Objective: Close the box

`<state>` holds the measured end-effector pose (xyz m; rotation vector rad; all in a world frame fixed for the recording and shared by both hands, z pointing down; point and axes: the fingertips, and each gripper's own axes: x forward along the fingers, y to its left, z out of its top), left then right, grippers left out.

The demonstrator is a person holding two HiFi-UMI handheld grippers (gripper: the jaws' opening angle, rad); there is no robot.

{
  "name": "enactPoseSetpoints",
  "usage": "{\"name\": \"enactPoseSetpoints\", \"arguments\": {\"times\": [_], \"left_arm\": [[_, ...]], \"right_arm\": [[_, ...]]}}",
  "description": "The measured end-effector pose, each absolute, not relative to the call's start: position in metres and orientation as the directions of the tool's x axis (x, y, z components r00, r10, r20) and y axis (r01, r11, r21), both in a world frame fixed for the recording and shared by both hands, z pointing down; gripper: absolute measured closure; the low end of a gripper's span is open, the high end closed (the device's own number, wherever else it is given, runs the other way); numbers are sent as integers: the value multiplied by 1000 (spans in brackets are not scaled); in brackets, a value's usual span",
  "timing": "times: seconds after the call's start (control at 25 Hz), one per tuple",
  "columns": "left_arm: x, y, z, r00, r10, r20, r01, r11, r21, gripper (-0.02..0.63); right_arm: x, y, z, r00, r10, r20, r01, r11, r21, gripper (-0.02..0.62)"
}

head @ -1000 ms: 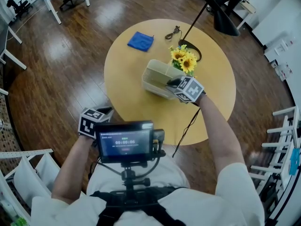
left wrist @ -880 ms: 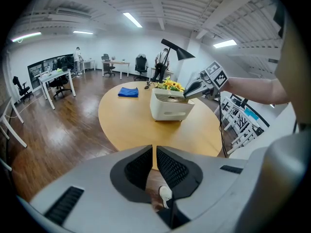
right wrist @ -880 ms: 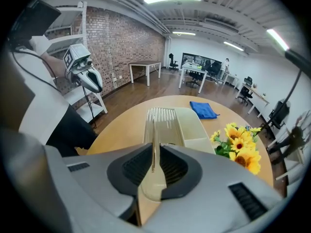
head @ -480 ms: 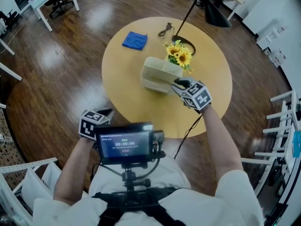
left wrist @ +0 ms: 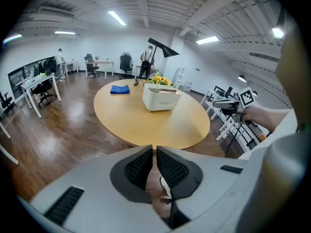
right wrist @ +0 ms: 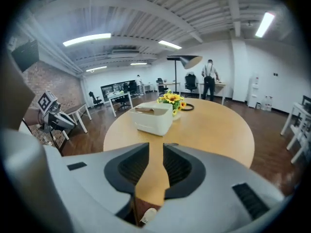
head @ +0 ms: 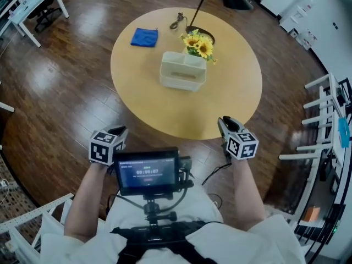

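The cream box (head: 183, 71) stands on the round wooden table (head: 165, 111), its lid lying flat on top; it also shows as the box (left wrist: 159, 97) and the box (right wrist: 153, 118) in the two gripper views. Both grippers hang off the table's near edge, well apart from the box. My left gripper (head: 119, 130) is shut, its jaws almost touching in the left gripper view (left wrist: 154, 154), nothing between them. My right gripper (head: 225, 122) is open by a narrow gap (right wrist: 156, 152) and holds nothing.
Sunflowers (head: 199, 44) stand right behind the box. A blue cloth (head: 144, 37) lies at the table's far left. A black lamp base (head: 201, 36) and a cable (head: 176, 22) sit at the far edge. White racks (head: 324, 125) stand at the right, desks (head: 27, 7) far left.
My right gripper has left the box and drawn back toward me, past the table's near edge. The left gripper has stayed put. The box lid now lies flat.
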<state>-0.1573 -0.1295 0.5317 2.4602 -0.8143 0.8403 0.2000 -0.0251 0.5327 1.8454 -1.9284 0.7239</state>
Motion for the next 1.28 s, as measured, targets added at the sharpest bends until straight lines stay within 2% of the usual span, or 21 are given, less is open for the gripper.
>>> {"name": "enactPoseSetpoints", "arguments": {"times": [0.4,0.64,1.28], "left_arm": [[-200,-118,545,680,-360,639,-596,-779,196,580],[-205,-113,557,701,-320,637,-546,-816,191,580],[-237,-109,566,696,-340,632,-568,-800,195,580]], "right_arm": [[178,118,525,184,-789,587,-961,-270,-61,502],[155,175,524,274,-752,600,-933,-360,-25,502],[101,159,544,188,-741,644,-970,-241,6,505]]}}
